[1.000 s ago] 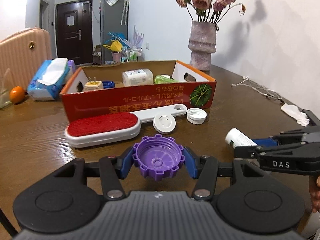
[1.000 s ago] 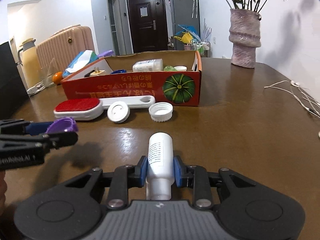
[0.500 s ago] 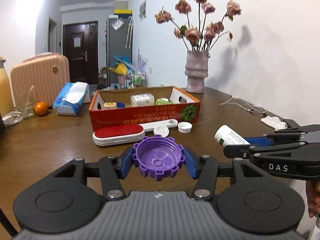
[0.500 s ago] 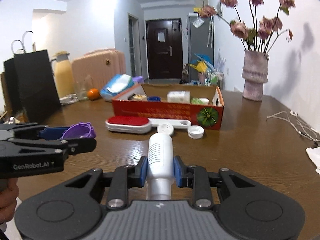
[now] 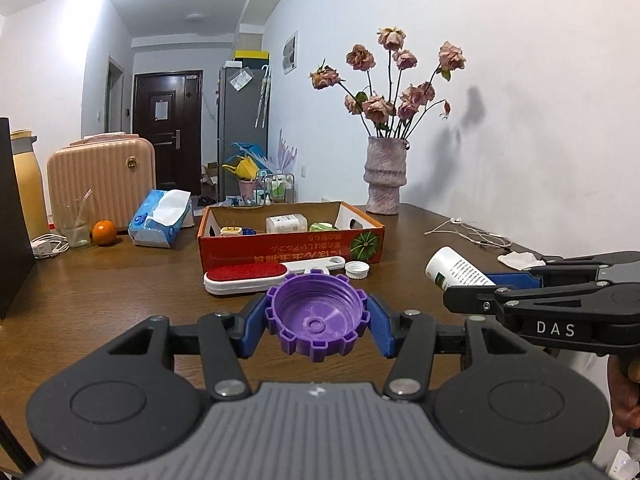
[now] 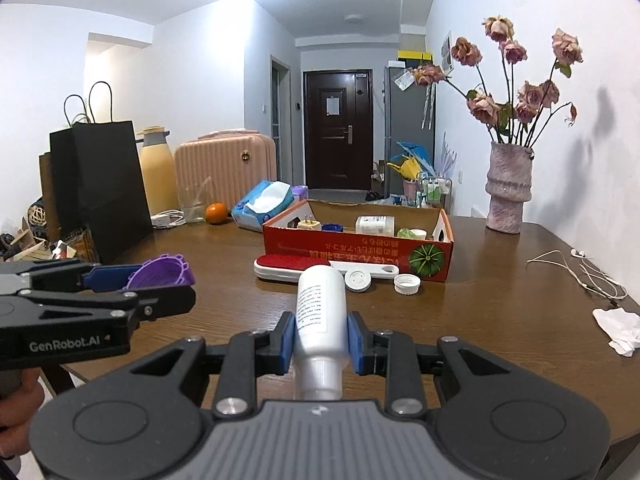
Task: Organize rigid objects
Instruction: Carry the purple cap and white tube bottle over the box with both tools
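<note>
My left gripper (image 5: 316,322) is shut on a purple ridged cap (image 5: 316,316), held hollow side up above the near edge of the brown table (image 5: 120,300). My right gripper (image 6: 321,330) is shut on a white bottle (image 6: 321,312) that lies along the fingers, base pointing forward. Each gripper shows in the other's view: the bottle (image 5: 456,270) at the right, the cap (image 6: 162,270) at the left. Far across the table stands the red cardboard box (image 5: 288,246) holding several small items.
In front of the box lie a red lint brush (image 6: 294,266), a white disc (image 6: 357,280) and a white cap (image 6: 407,283). A vase of dried roses (image 6: 508,188), earphone cable (image 6: 576,268) and crumpled tissue (image 6: 618,330) are right; tissue pack (image 5: 160,220), orange (image 5: 105,232), black bag (image 6: 96,188) left.
Both grippers have drawn back from the box and risen, still gripping the purple cap and the white bottle. The box and loose items now look farther away.
</note>
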A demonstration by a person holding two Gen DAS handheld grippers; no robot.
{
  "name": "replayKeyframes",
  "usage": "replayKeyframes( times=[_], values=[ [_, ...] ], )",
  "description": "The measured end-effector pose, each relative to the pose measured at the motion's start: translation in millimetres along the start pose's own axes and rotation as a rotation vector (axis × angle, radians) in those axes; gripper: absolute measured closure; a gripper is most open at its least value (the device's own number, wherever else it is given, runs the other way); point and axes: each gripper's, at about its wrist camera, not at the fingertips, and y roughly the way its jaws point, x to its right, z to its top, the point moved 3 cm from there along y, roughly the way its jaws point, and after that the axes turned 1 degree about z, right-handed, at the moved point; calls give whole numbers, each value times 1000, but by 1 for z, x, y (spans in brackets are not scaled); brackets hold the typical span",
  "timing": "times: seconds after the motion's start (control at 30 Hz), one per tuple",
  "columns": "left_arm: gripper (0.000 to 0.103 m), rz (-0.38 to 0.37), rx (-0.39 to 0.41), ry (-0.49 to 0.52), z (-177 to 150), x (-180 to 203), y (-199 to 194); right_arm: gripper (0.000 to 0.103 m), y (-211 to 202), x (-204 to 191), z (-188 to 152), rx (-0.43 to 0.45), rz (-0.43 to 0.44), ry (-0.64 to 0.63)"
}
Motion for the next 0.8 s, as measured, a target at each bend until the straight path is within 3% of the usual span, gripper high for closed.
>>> replayKeyframes(
  times=[0.4,0.8],
  values=[
    [49,2,-1,-7,7,-9,13,76,3,10,4,-4,-29,11],
    [49,-1,3,-4,57,-33,99,76,71,52,48,-17,-28,-2]
  ],
)
